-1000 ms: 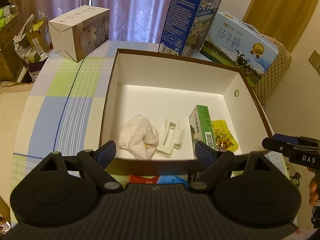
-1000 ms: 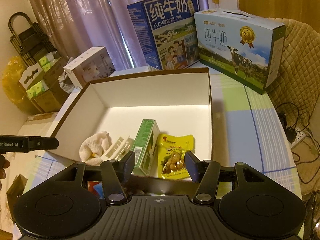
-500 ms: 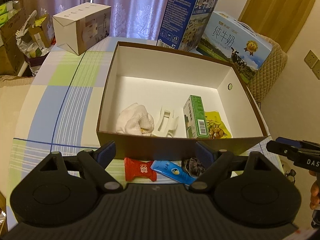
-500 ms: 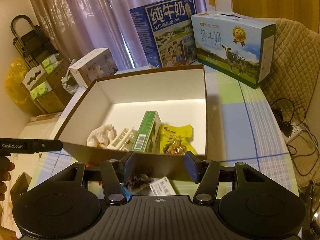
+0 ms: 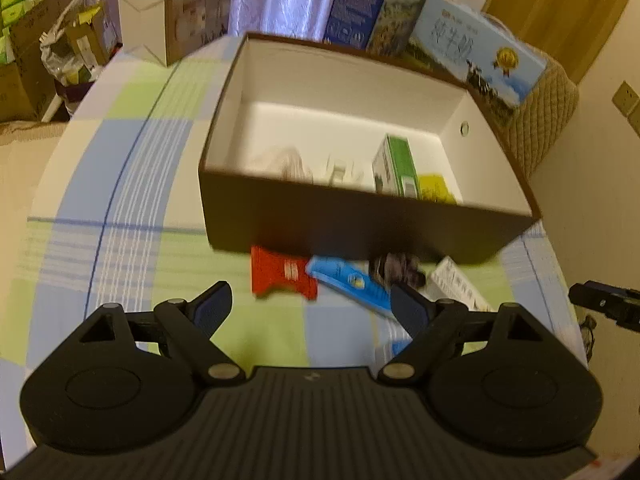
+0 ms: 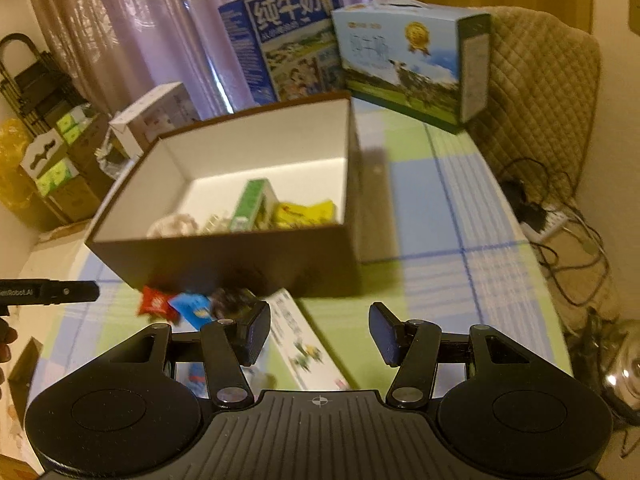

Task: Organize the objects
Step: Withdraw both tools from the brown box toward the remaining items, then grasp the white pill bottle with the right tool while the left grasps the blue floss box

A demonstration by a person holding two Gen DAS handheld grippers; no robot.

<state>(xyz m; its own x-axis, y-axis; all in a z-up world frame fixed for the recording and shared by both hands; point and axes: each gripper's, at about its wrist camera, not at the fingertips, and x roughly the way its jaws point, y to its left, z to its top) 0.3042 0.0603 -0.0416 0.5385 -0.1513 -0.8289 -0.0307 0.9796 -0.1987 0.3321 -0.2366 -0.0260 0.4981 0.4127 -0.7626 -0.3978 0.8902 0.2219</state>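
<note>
Both cameras have drawn back from the box (image 5: 360,224) since a second ago, so the items on the cloth in front of its near wall, hidden or barely seen then, now show plainly. From the left wrist view, the left gripper (image 5: 310,306) has its jaws wide with nothing between them, hanging over the checked tablecloth (image 5: 132,184); a red packet (image 5: 282,276) lies at 12 o'clock from it, a blue packet (image 5: 350,286) at 1 o'clock, then a dark wrapped item (image 5: 398,268) and a white carton (image 5: 460,284) further round, all just beside the box wall. Inside the box sit a white cloth (image 5: 284,160), a white plastic piece (image 5: 340,170), a green carton (image 5: 396,166) and a yellow pouch (image 5: 436,188), blurred. The right gripper (image 6: 320,334) has its jaws partly apart and empty, above the white carton's end. Two milk cartons (image 6: 288,40) stand at 12 o'clock behind the box.
</note>
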